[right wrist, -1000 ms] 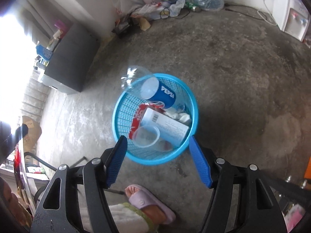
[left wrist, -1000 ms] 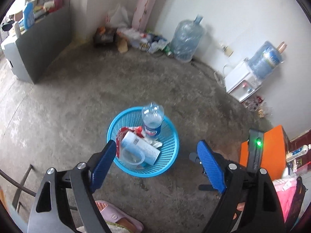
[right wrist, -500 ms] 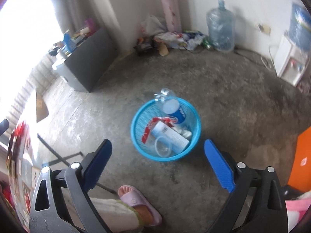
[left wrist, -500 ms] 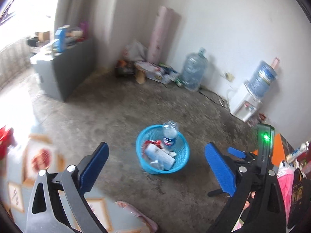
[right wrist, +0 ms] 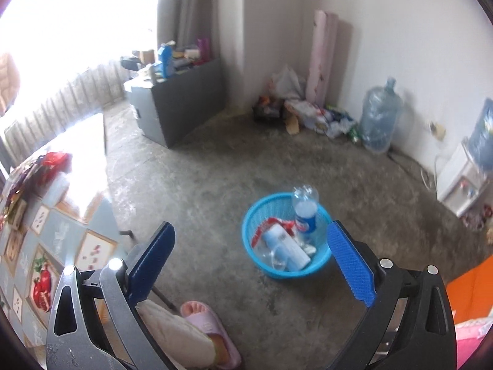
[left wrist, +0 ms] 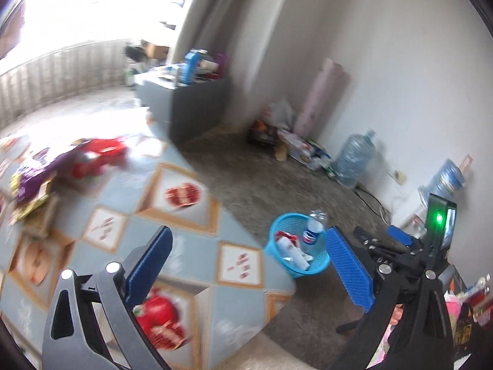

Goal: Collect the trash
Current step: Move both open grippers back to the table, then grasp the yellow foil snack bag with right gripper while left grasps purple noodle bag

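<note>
Your left gripper (left wrist: 246, 265) and right gripper (right wrist: 251, 265) both hang spread wide, holding nothing. The round blue plastic basket (right wrist: 257, 215) sits on the concrete floor (right wrist: 215, 169), holding a clear Pepsi bottle (right wrist: 305, 212) and wrappers. Only your left view shows the fruit-patterned desk (left wrist: 185, 215) beneath; only your right shows the pink slipper (right wrist: 212, 330).
</note>
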Demonstrator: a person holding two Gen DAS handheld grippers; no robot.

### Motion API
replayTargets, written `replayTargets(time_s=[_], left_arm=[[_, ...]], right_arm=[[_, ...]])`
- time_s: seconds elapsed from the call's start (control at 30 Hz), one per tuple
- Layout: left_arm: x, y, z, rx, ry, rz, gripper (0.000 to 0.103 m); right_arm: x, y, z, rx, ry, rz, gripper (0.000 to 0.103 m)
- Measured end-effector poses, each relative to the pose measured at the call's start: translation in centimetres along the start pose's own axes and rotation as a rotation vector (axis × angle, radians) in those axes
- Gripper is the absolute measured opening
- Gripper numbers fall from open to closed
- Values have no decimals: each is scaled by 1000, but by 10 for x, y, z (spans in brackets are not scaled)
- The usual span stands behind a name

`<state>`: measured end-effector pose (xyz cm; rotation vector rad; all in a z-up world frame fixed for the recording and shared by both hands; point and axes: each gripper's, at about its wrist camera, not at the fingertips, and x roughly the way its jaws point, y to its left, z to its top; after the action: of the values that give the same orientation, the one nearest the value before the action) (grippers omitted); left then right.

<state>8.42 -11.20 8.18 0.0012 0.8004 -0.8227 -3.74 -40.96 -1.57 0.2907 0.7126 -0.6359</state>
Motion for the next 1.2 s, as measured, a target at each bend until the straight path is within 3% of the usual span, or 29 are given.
replayTargets(time_s=[0.1,0.23,0.4,0.5,0.77,0.9,1.13,1.2], left_arm=[[-29,25,-13,-65,-62,42,97],[-59,47,-21,-67,-148,146,97],[-85,76,-23,-52,-227,294,97],[-93,101,-18,-84,-240,340,97],[-96,157,1,-152,-275,381,97],[-88,181,19,-152,-292,382,97],[-52,248,48,-220,-241,437,97],[-42,264,54,-232,-223,458,90]], right_arm=[[-9,19,2,-71,-53,38,95],[-14,41,9,-166,-77,112,95],[-16,56,22,-153,-81,316,95],[-18,70,32,-128,-82,408,95],[-6,133,62,-148,-39,595,95],[14,170,78,-140,36,694,94],[49,243,107,-145,146,825,84],[62,261,118,-152,171,852,82]])
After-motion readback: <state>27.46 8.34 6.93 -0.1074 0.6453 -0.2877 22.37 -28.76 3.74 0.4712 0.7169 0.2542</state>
